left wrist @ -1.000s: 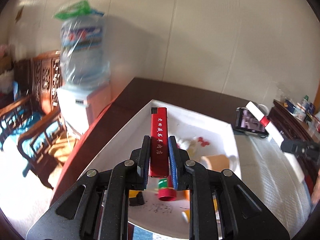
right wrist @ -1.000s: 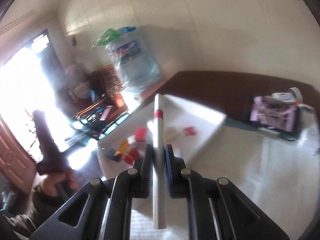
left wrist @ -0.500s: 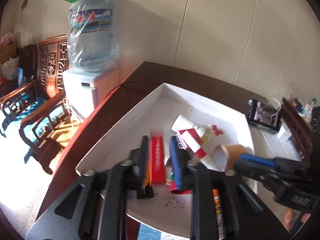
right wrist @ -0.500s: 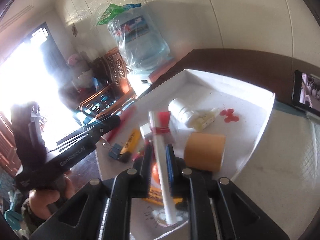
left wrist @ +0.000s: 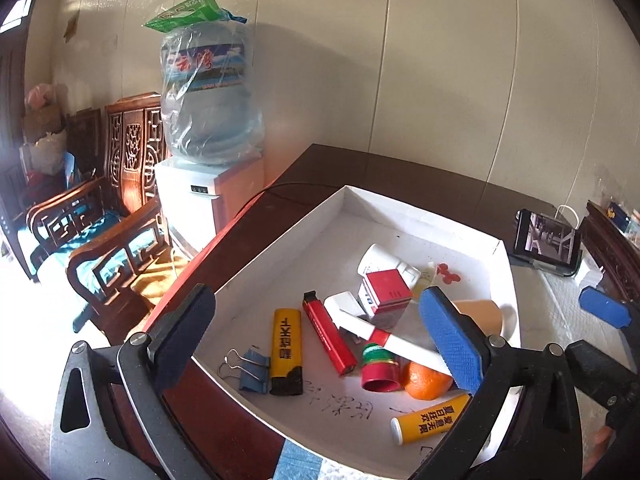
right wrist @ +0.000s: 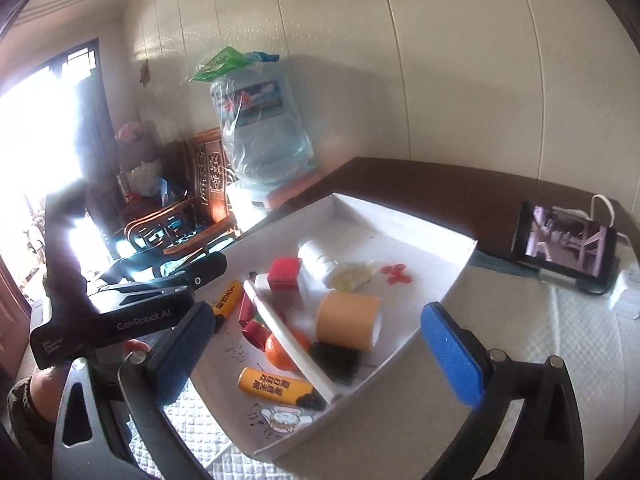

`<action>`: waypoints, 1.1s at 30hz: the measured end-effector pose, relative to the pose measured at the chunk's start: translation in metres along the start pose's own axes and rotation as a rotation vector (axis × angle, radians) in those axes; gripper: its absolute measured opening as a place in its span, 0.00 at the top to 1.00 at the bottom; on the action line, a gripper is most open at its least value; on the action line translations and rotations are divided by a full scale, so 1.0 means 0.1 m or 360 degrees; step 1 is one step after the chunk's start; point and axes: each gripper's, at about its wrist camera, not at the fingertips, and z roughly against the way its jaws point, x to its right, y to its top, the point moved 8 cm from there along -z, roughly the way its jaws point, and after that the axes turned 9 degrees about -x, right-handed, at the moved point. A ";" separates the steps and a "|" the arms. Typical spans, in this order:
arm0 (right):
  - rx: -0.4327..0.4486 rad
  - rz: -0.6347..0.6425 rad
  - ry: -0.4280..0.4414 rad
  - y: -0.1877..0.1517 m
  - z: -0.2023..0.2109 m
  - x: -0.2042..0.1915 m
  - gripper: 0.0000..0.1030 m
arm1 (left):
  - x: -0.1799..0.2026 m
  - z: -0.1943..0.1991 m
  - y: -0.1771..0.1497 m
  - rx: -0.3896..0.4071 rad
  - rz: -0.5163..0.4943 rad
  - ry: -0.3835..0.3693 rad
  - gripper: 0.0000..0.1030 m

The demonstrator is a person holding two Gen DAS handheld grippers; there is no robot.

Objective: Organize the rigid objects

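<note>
A white tray (left wrist: 276,248) (right wrist: 404,216) holds several small items. The red lighter (left wrist: 328,336) (right wrist: 248,312) lies flat in it beside a yellow lighter (left wrist: 286,350). My left gripper (left wrist: 318,334) hovers over the red lighter, its jaws opening wide and its pads clear of it. The white pen with a red band (left wrist: 392,340) (right wrist: 292,344) rests slanted across an orange (right wrist: 280,352). My right gripper (right wrist: 316,350) is above the pen, jaws opening, gripping nothing. A tape roll (right wrist: 348,320), a white bottle (left wrist: 384,262) and a red box (left wrist: 386,292) also lie inside.
A phone (right wrist: 564,244) stands propped on the dark table (left wrist: 360,168) at the right. A white cloth (right wrist: 520,360) covers the near right part of the table. A water dispenser (left wrist: 208,100) and a carved wooden chair (left wrist: 100,240) stand to the left, off the table.
Both grippers went from shut to wide open. The red lighter left the left jaws and the white pen left the right jaws; both now lie in the tray.
</note>
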 end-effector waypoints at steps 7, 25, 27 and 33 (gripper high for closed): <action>0.0074 0.0036 -0.0121 0.02 0.18 0.09 0.00 | 0.18 0.11 -0.03 0.0010 -0.0086 -0.0010 0.00; 0.0263 -0.0020 -0.0362 -0.12 0.70 0.39 0.00 | 0.51 0.59 -0.13 0.0057 -0.0116 0.0119 0.00; 0.0273 -0.0031 -0.0378 -0.13 0.75 0.44 0.00 | 0.57 0.67 -0.15 0.0051 -0.0115 0.0107 0.00; 0.0327 -0.0088 -0.0479 -0.23 1.00 0.68 0.00 | 0.83 0.82 -0.23 0.0037 -0.0198 0.0035 0.00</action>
